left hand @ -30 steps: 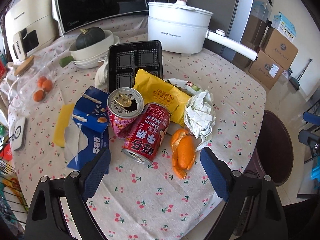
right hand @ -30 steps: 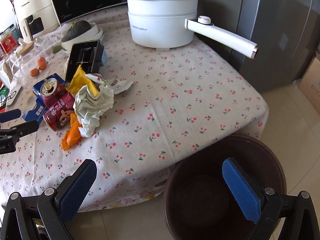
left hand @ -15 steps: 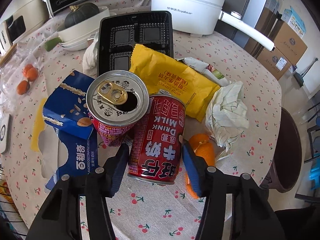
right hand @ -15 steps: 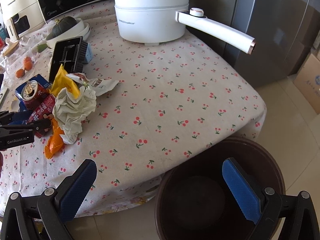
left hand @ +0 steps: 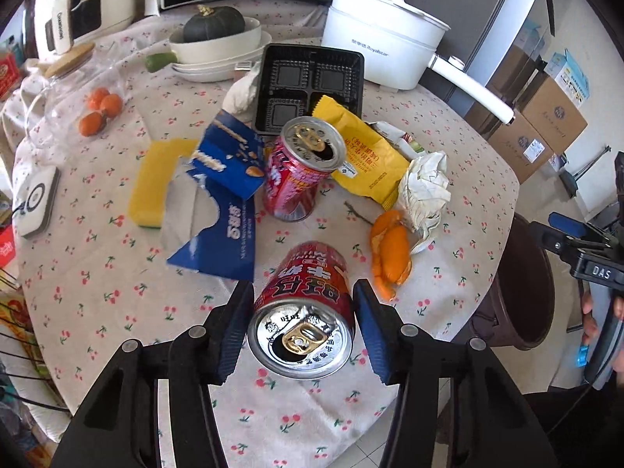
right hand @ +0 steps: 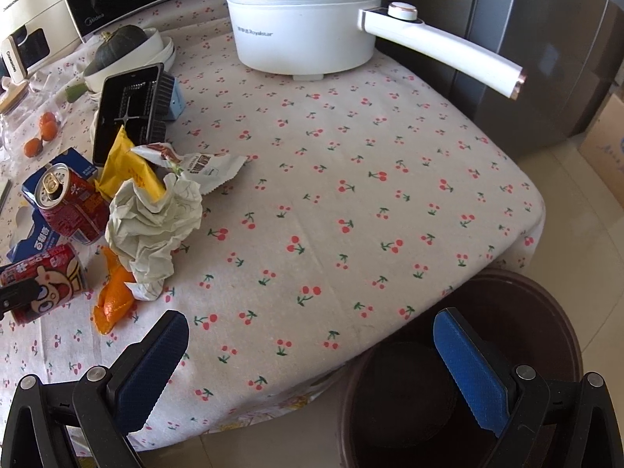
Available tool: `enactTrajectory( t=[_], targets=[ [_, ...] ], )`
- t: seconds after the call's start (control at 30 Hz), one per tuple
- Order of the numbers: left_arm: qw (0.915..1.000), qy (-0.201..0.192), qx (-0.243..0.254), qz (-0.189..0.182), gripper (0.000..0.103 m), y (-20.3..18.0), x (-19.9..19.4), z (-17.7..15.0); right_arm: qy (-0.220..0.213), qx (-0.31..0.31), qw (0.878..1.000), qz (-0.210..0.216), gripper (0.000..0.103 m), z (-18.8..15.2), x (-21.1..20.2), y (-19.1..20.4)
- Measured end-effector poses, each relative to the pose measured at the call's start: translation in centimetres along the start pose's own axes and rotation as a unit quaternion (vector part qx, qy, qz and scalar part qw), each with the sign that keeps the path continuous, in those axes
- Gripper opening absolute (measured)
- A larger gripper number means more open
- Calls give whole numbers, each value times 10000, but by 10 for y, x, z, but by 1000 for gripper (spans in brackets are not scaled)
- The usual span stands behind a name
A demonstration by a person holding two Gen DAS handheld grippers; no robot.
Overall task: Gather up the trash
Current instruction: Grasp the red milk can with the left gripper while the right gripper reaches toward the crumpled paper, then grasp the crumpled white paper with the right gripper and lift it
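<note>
My left gripper [left hand: 300,323] is shut on a red milk drink can [left hand: 304,312] and holds it lifted above the cherry-print tablecloth; the can also shows in the right wrist view [right hand: 43,280]. A second red can [left hand: 302,167] stands upright among a torn blue box [left hand: 222,202], a yellow wrapper [left hand: 362,160], crumpled paper [left hand: 425,187], orange peel [left hand: 390,253] and a black plastic tray [left hand: 308,82]. My right gripper [right hand: 312,374] is open and empty, over the table's edge and a dark brown bin [right hand: 526,351].
A white electric pot [right hand: 304,15] with a long handle [right hand: 444,50] stands at the back. A white dish with a dark squash [left hand: 214,35], a yellow sponge [left hand: 156,183], a glass jar with small oranges [left hand: 97,109] and a white charger [left hand: 37,202] sit at the left. Cardboard boxes [left hand: 546,124] stand on the floor.
My left gripper closed on the lying red can, lifted it and drew it back from the pile. The right gripper stayed open and moved closer to the table's edge.
</note>
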State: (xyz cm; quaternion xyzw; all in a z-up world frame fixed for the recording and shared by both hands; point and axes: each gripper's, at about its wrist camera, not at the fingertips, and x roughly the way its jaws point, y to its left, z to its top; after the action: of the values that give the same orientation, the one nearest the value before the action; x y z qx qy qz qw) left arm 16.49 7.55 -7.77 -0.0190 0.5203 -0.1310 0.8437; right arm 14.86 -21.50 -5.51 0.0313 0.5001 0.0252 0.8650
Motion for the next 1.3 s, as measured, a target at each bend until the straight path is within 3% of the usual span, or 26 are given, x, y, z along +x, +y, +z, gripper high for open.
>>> enactTrajectory(
  t=[0.2,0.37,0.5,0.7,0.8,0.9,1.0,1.07,1.13,1.3],
  targets=[
    [9987,-315,-368,149,54,44,-39,-22,142,-16,9988,474,103,7,11,39],
    [9938,-661,-453,770,54,72,-62,-30,237,-250,9950,941,103,9,21,94],
    [9905,-835,-525,961,54,87,-73,-33,291,-344,9919,1191,102,10,32,127],
    [9898,-905,-607,914,54,96,-79,-34,-106,-338,9991,223,101,26,46,118],
    [9898,-870,-672,909,54,100,-78,-34,-37,-22,9999,152,100,34,63,99],
    [9900,-831,-703,900,54,101,-75,-33,56,299,9988,395,93,38,79,85],
    [9900,-796,-691,933,54,99,-72,-32,71,499,9963,702,77,39,86,79],
    [9901,-789,-715,910,54,97,-71,-31,-9,475,9956,805,53,41,82,79],
    [9903,-798,-734,864,54,95,-71,-30,-107,273,9970,715,40,41,73,84],
    [9913,-813,-666,797,54,81,-70,-26,-205,105,9969,750,32,38,56,82]
  ],
)
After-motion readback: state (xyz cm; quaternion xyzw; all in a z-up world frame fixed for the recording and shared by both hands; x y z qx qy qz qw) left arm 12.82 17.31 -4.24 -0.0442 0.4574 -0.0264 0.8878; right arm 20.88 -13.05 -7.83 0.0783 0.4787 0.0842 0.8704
